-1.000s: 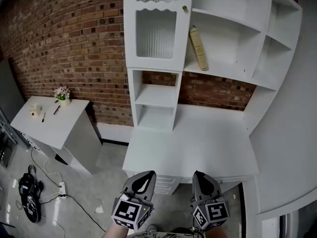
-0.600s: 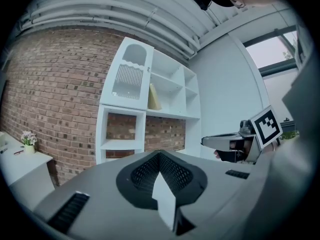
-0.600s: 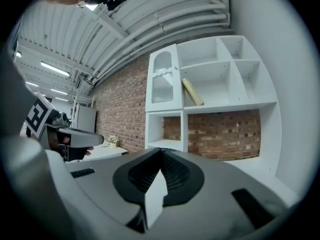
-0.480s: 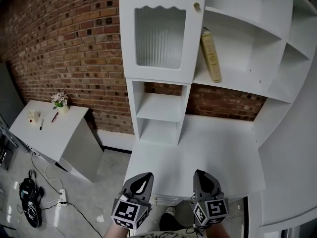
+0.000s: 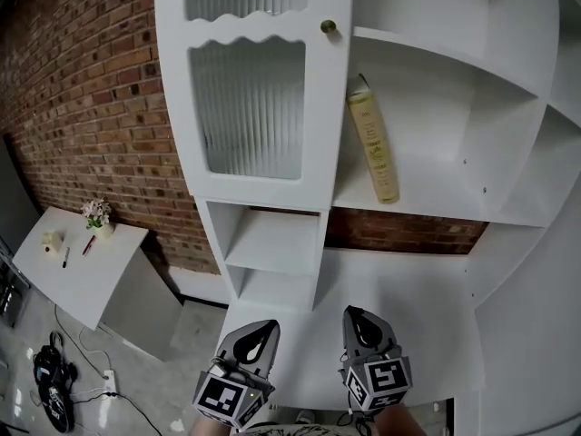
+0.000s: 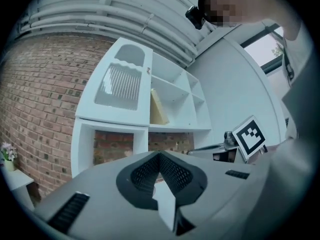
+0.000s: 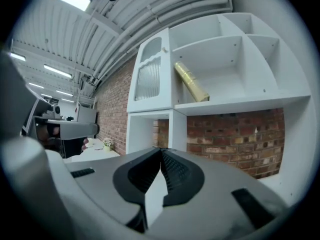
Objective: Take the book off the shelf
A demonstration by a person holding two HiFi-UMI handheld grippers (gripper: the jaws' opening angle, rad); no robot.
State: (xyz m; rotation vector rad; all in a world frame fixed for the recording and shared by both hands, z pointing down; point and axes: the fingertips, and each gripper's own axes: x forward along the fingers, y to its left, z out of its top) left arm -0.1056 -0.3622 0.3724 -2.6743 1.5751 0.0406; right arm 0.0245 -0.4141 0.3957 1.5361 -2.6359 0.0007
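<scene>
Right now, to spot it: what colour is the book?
The book is pale yellow; head view shows it best.

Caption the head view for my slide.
Left gripper and right gripper, both shut, below the shelf holding a leaning yellow book.

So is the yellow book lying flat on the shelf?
No, the book stands on its end on the shelf, tilted toward the ribbed cabinet door.
</scene>
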